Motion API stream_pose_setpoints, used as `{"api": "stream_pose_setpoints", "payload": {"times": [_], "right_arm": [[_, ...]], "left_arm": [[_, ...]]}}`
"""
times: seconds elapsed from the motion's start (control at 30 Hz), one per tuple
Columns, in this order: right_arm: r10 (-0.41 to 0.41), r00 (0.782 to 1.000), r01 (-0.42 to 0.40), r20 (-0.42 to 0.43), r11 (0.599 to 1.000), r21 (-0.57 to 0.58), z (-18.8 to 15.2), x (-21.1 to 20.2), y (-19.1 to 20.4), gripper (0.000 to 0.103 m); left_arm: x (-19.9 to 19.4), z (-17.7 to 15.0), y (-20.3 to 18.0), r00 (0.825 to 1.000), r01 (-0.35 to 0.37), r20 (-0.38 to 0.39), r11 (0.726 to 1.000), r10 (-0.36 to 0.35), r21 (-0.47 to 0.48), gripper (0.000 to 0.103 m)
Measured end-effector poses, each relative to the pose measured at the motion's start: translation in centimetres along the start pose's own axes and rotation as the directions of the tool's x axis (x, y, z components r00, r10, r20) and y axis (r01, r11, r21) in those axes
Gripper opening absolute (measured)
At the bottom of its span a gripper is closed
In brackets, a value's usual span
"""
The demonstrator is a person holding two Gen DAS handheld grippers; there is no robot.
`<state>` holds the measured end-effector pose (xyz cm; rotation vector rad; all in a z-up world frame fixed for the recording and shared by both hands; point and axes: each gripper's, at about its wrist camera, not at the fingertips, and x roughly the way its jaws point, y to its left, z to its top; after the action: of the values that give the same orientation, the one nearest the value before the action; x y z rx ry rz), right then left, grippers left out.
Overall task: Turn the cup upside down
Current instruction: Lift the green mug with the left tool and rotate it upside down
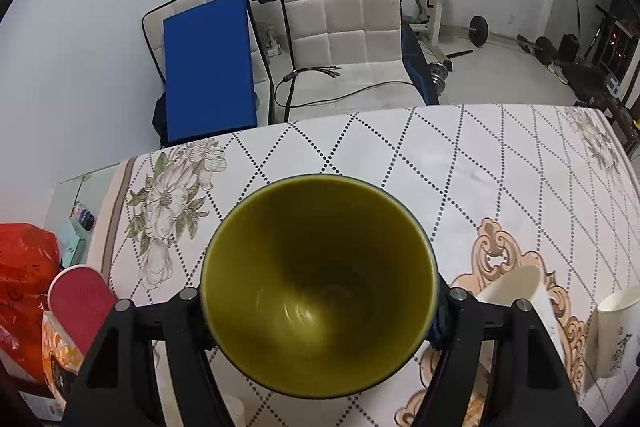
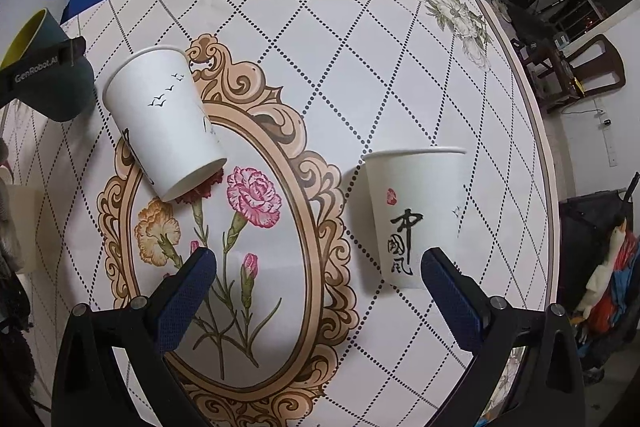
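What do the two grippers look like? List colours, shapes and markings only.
Left gripper: black angular linkage arms with silver round pins; seen from the right wrist view it carries white "GenRobot.AI" lettering. Right gripper: the same black frame and silver pins, with textured dark blue pads. No cables or sleeves visible.

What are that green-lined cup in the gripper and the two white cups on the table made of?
The held cup looks like glazed ceramic: thick rim, glossy olive inside, dark matte outside; plastic is possible. The two white cups seem to be paper: thin walls, rolled lips, printed birds and calligraphy. The tablecloth looks like wipe-clean vinyl, faintly shiny.
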<state>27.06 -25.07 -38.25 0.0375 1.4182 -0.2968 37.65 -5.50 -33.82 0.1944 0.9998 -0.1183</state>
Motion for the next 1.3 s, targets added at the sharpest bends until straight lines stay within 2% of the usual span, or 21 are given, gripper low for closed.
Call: {"api": "stream_pose_setpoints", "payload": {"times": [0.23,0.5,0.73,0.83,0.93,1.03,1.17,1.27,1.3], "right_arm": [[0.015,1.0,-0.015,-0.004,1.0,-0.007,-1.7,-0.8,-1.2,0.103],[0.04,0.999,-0.04,0.001,0.998,-0.043,-5.3,-2.1,-2.7,0.103],[0.058,0.998,-0.057,0.003,0.995,-0.077,-9.1,-3.2,-4.2,0.103],[0.06,0.998,-0.06,-0.002,0.994,-0.092,-10.8,-3.3,-4.9,0.103],[0.061,0.998,-0.062,-0.014,0.993,-0.104,-12.7,-3.2,-5.8,0.103],[0.058,0.998,-0.062,-0.037,0.991,-0.119,-14.3,-2.6,-6.7,0.103],[0.056,0.995,-0.068,-0.084,0.987,-0.144,-16.0,-1.4,-7.5,0.103],[0.051,0.992,-0.068,-0.111,0.985,-0.16,-16.9,-0.6,-8.0,0.103],[0.048,0.992,-0.066,-0.116,0.985,-0.162,-17.1,-0.4,-8.1,0.103]], "left_arm": [[-4.5,-1.6,0.3,1.0,0.002,-0.002,1.0,-0.002,-0.016,0.069],[-11.0,-6.3,-0.6,0.999,-0.009,-0.034,1.0,0.009,0.007,0.069],[-15.0,-11.9,-2.3,0.992,0.017,-0.122,0.999,-0.013,0.027,0.069],[-16.1,-14.7,-3.4,0.982,0.042,-0.185,0.998,-0.034,0.044,0.069],[-16.6,-17.6,-4.7,0.963,0.073,-0.263,0.995,-0.053,0.066,0.07],[-16.3,-20.2,-5.7,0.925,0.119,-0.37,0.991,-0.089,0.059,0.069],[-14.6,-22.6,-7.1,0.85,0.177,-0.509,0.984,-0.136,0.033,0.069],[-12.8,-23.4,-7.9,0.801,0.199,-0.576,0.98,-0.164,-0.002,0.067],[-12.3,-23.3,-8.0,0.795,0.199,-0.583,0.98,-0.168,-0.011,0.067]]}}
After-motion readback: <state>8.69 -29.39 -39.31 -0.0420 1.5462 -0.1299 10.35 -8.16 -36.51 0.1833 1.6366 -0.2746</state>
